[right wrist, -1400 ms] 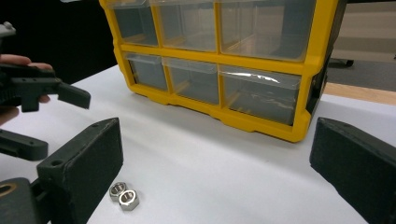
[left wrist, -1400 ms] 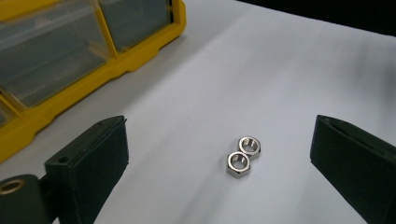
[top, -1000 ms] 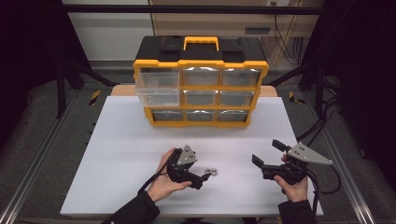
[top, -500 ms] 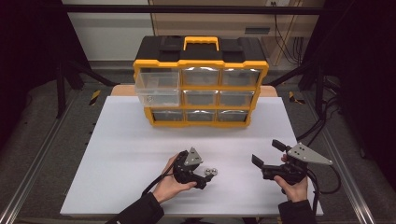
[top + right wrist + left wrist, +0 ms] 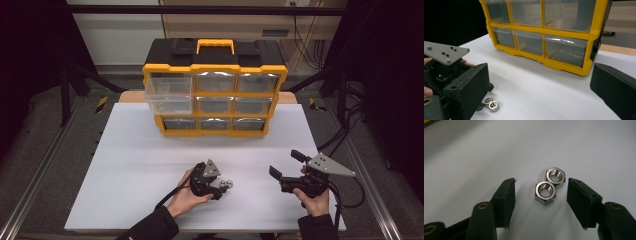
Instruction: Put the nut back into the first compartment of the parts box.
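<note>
- The left gripper [image 5: 541, 195] is hovering low over the white table [image 5: 125, 165], jaws spread wide and gripping nothing.
- Two steel hex nuts are lying flat on the table, touching corner to corner: the nearer nut [image 5: 545, 192] and the farther nut [image 5: 555, 176].
- Both nuts are sitting in the gap between the left gripper's jaws; the nearer one is lying roughly midway, the farther one closer to the right-hand jaw in the left gripper view. Neither jaw is touching either nut.
- In the high view the pair of nuts [image 5: 227, 185] is showing just beyond the left gripper's tips, near the front middle of the table and well apart from the yellow drawer organiser [image 5: 215, 95] at the back.
- The organiser's top-left drawer [image 5: 168, 94] is standing pulled out; the other drawers are looking shut.
- The right gripper [image 5: 286, 167] is resting off to the side in the person's right hand [image 5: 314, 200], released and holding nothing, well apart from the nuts.
- Step in hand, as judged: lining up to pick a nut, likely for the pulled-out drawer.
- Next move is calling for a small drop and a squeeze centred on one nut; since they are touching, closing may catch or push both.
</note>
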Tool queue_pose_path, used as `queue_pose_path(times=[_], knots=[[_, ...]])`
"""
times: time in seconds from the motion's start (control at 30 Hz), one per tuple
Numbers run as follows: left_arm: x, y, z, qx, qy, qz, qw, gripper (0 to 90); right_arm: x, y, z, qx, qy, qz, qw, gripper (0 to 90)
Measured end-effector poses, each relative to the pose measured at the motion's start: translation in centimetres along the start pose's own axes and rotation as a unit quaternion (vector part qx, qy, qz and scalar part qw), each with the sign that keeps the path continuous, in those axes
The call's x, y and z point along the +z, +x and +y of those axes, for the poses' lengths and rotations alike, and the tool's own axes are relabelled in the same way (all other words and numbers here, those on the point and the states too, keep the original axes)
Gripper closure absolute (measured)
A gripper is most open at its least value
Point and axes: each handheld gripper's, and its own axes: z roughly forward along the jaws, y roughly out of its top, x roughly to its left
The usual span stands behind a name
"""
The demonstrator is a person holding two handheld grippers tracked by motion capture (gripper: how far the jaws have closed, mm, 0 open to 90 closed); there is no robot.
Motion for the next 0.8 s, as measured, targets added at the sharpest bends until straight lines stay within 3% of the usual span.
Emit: queue_pose_path(times=[0.27,0.8], knots=[[0.27,0.21,-0.01,-0.004,0.009,-0.007,0.9999,54.7,-0.07,-0.01,0.04,0.002,-0.001,0.001,1.0000,3.0],[0.29,-0.07,0.15,0.001,0.015,-0.010,0.9998,65.9,-0.04,0.02,0.07,0.001,0.000,0.001,1.0000,3.0]])
